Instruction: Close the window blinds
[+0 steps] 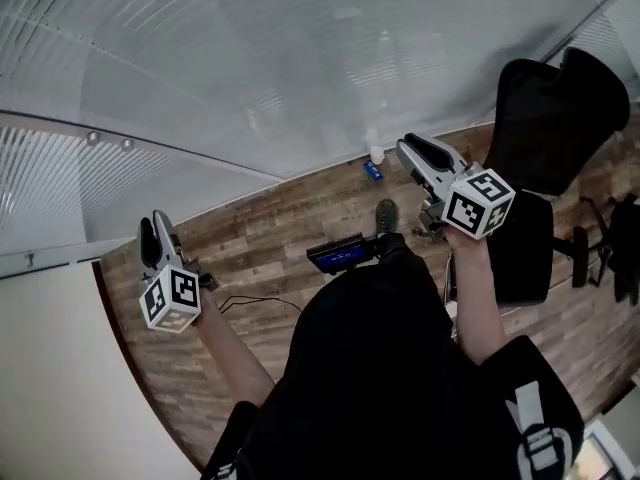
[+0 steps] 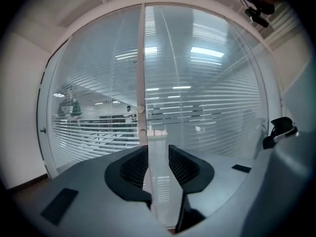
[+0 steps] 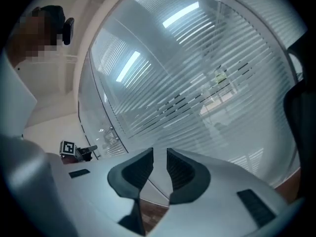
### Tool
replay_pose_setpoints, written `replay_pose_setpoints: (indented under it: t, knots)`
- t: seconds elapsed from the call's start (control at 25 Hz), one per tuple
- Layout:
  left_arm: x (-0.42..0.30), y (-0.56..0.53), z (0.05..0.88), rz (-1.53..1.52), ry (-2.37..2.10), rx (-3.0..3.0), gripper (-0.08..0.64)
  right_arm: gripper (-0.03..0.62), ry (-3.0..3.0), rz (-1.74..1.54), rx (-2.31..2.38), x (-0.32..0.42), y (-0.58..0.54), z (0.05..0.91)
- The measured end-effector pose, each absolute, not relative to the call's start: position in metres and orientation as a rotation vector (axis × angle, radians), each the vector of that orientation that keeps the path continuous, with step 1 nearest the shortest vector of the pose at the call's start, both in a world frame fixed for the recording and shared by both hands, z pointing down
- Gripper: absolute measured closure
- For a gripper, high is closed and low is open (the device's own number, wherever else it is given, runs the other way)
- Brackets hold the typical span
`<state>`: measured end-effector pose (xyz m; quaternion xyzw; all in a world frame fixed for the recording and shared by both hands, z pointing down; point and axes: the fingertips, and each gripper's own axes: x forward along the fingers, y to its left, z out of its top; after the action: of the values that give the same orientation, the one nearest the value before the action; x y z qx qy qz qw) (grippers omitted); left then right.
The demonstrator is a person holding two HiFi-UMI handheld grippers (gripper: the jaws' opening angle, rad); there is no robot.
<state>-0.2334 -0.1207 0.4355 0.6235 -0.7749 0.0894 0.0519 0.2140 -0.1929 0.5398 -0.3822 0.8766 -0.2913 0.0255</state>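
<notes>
Where the blinds (image 2: 212, 107) hang across the glass wall facing the person, the slats run horizontal and white. Left pane: slats gape enough to show a lit room beyond. Right pane: more veiled, with ceiling lights mirrored in it. Not yet closed, by my judgement. A clear wand (image 2: 160, 191) hangs beside the mullion (image 2: 141, 58). The left claw (image 2: 158, 151) is clamped on it, one jaw against each side, likely so that a twist can tilt the slats. The right claw (image 3: 160, 154) is idle, its jaws a narrow gap apart with nothing between them. It is raised toward the right pane, probably to keep clear. Below is a wood floor (image 1: 270, 238), and a black chair (image 1: 550, 108) stands near the right arm.
</notes>
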Motion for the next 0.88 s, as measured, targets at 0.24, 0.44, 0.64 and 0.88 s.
replay_pose_setpoints:
  t: [0.24, 0.44, 0.64, 0.88]
  knots:
    - [-0.201, -0.087, 0.462, 0.127, -2.121, 2.171, 0.422, 0.500, 2.600, -0.888, -1.492, 0.246, -0.070, 0.544]
    - [-0.190, -0.026, 0.491, 0.136, -1.975, 2.225, 0.422, 0.500, 2.485, -1.045, -1.625, 0.254, 0.050, 0.568]
    - [-0.205, 0.030, 0.473, 0.057, -2.032, 2.214, 0.422, 0.500, 2.538, -0.937, -1.582, 0.242, 0.086, 0.538]
    - [-0.208, 0.109, 0.458, 0.064, -2.168, 2.132, 0.422, 0.500, 2.667, -0.904, -1.344, 0.211, 0.102, 0.530]
